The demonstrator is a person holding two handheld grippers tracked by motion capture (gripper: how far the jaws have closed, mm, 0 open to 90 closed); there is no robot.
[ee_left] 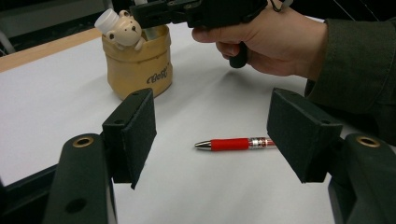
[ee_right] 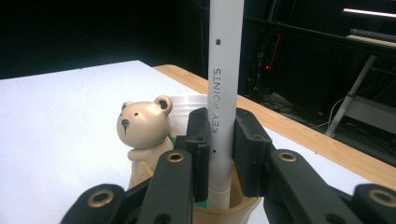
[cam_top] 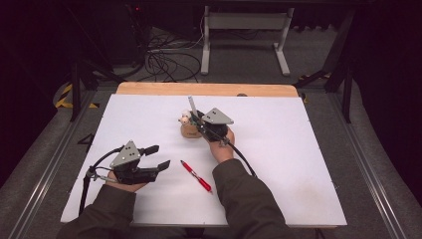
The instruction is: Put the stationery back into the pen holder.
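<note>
The right tool [ee_right: 219, 154] is clamped on a long white marker pen with grey letters [ee_right: 225, 79]. The pen stands upright, with its bottom end inside a small tan pot with a little bear on its rim [ee_left: 138, 65]. The pot sits near the middle of the white worktop [cam_top: 278, 164], a bit toward the far edge. The left tool [cam_top: 160, 157] rests near the worktop's left near corner, jaws apart and holding nothing. A red pen with a silver tip [cam_top: 196, 176] lies flat between the two hands, nearer the front edge.
</note>
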